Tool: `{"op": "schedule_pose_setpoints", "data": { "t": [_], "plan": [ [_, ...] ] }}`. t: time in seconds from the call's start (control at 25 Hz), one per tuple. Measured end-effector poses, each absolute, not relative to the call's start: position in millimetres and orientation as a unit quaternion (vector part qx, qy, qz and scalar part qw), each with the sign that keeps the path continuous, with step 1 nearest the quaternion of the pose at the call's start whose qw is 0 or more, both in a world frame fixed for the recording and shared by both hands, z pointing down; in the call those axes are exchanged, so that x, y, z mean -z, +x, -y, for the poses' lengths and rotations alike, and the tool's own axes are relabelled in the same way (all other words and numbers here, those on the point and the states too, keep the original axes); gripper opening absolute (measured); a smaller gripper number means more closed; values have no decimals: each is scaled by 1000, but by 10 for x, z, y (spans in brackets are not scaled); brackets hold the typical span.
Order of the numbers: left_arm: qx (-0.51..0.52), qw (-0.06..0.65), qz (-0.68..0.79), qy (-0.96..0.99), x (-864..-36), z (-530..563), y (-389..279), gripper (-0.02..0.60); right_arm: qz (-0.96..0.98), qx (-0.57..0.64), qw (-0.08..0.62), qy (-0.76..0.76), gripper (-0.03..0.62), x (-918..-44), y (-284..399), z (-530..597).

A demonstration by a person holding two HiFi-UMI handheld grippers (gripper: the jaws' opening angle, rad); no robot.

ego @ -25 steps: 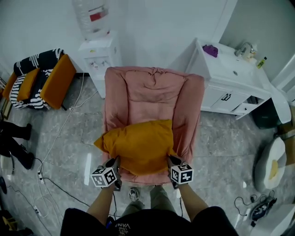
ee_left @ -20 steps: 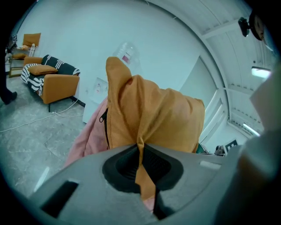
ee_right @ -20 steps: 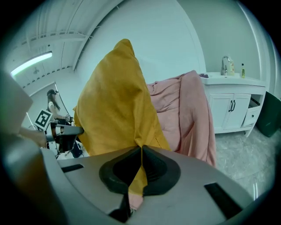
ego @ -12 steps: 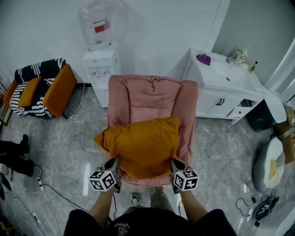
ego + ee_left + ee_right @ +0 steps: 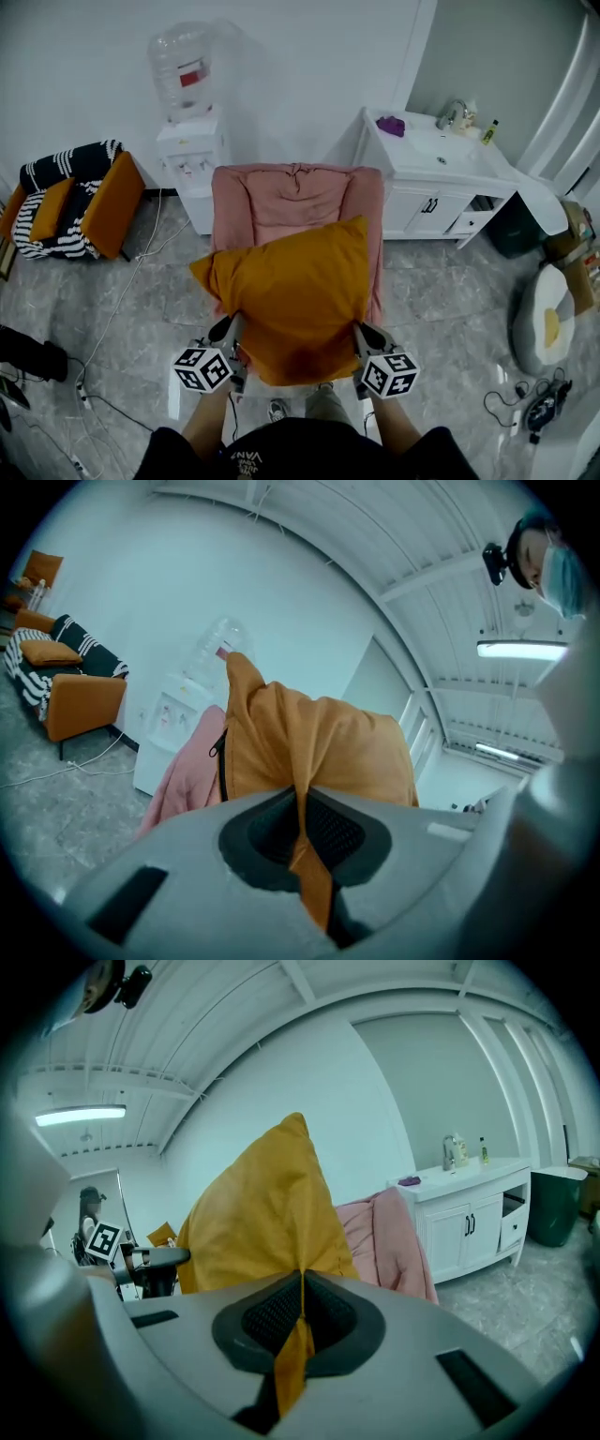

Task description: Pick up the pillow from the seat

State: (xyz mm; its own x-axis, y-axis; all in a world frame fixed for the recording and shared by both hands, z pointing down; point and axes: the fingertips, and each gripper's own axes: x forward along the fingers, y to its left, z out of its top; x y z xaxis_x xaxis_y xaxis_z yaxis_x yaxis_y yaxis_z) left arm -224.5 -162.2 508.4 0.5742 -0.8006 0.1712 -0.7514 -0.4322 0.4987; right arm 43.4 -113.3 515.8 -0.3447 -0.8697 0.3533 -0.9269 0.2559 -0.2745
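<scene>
The orange pillow [image 5: 292, 295] hangs lifted above the pink armchair [image 5: 295, 199], tilted up toward me. My left gripper [image 5: 234, 335] is shut on the pillow's near left edge, and my right gripper [image 5: 359, 335] is shut on its near right edge. In the left gripper view the orange pillow [image 5: 314, 752] fabric is pinched between the dark pads, with the zipper visible at its side. In the right gripper view a fold of the pillow [image 5: 262, 1208] runs down between the closed pads. The pillow hides the chair's seat.
A water dispenser [image 5: 186, 141] stands behind the armchair on the left. A white sink cabinet [image 5: 436, 183] is at the right. An orange chair with a striped throw [image 5: 70, 202] sits at the far left. Cables [image 5: 94, 375] trail on the grey floor.
Both grippers have raised the pillow off the seat and tipped it upward. It now covers more of the armchair, and the view has shifted back.
</scene>
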Motion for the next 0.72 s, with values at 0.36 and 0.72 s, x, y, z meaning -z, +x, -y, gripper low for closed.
{"op": "schedule_pose_setpoints", "data": {
  "t": [0.36, 0.72],
  "plan": [
    [94, 184, 413, 887, -4180, 1573, -2097, 21, 782, -167, -11, 600, 6, -4434, 534, 877],
    [137, 125, 383, 905, -3454, 1505, -1980, 21, 783, -112, -73, 607, 6, -3757, 616, 662]
  ]
}}
